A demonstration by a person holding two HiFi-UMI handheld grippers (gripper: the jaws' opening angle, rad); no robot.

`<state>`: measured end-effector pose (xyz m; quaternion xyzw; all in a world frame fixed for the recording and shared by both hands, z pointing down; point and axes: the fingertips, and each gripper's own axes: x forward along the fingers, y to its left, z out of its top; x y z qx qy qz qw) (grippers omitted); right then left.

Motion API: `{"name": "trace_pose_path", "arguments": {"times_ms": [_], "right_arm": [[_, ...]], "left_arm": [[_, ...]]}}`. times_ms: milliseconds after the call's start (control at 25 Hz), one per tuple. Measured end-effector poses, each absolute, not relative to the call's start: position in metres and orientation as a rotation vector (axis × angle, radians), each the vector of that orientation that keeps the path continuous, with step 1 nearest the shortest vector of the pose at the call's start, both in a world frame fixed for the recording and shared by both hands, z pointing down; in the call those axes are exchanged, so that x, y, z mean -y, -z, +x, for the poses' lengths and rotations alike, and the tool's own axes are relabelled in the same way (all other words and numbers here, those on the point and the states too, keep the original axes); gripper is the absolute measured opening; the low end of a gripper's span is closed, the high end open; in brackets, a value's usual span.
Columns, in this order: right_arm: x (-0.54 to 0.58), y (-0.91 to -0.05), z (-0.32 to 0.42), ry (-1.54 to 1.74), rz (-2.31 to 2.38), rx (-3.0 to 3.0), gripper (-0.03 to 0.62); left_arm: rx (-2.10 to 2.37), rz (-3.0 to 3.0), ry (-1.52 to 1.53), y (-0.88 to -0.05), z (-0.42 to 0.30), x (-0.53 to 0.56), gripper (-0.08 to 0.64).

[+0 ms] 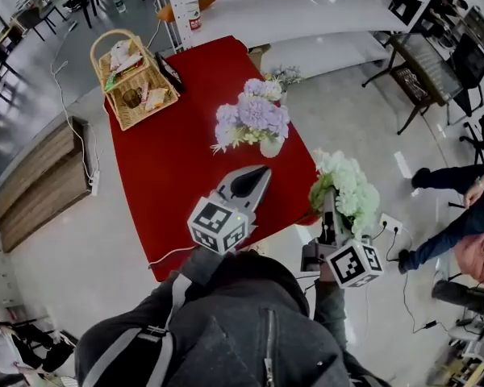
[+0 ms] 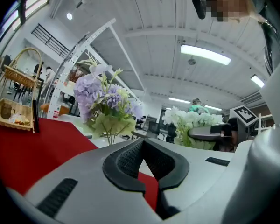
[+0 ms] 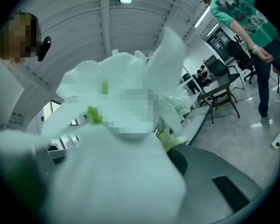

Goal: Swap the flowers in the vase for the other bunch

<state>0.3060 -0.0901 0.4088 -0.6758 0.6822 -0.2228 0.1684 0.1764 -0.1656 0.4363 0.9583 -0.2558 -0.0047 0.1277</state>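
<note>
While the purple artificial flower bunch (image 1: 254,113) sits in its small white vase (image 1: 270,147) on the red-covered table (image 1: 165,168), the swap looks barely begun: the right gripper (image 1: 330,212) grasps the white flower bunch (image 1: 348,185) just off the table's edge; the left gripper (image 1: 256,177) is clenched, empty.

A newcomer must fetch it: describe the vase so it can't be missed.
Find the red table. Toward its right edge stands the small pale vase. It alone holds purple flowers; the basket sits at the far left corner, the white bunch off the table.
</note>
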Motion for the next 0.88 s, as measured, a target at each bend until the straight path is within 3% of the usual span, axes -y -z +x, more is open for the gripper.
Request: {"name": "trace_pose_path", "arguments": {"times_ms": [520, 640, 880], "right_arm": [[0.101, -0.407, 0.329, 0.618, -1.916, -1.945, 0.084], [0.102, -0.406, 0.338, 0.614, -1.962, -1.935, 0.084], [0.100, -0.410, 0.346, 0.641, -2.008, -1.932, 0.084]], "left_arm": [[1.001, 2.645, 0.010, -0.468, 0.184, 0.208, 0.021], [1.010, 2.606, 0.016, -0.476, 0.187, 0.216, 0.160], [1.091, 2.592, 0.056, -0.486, 0.195, 0.235, 0.291]]}}
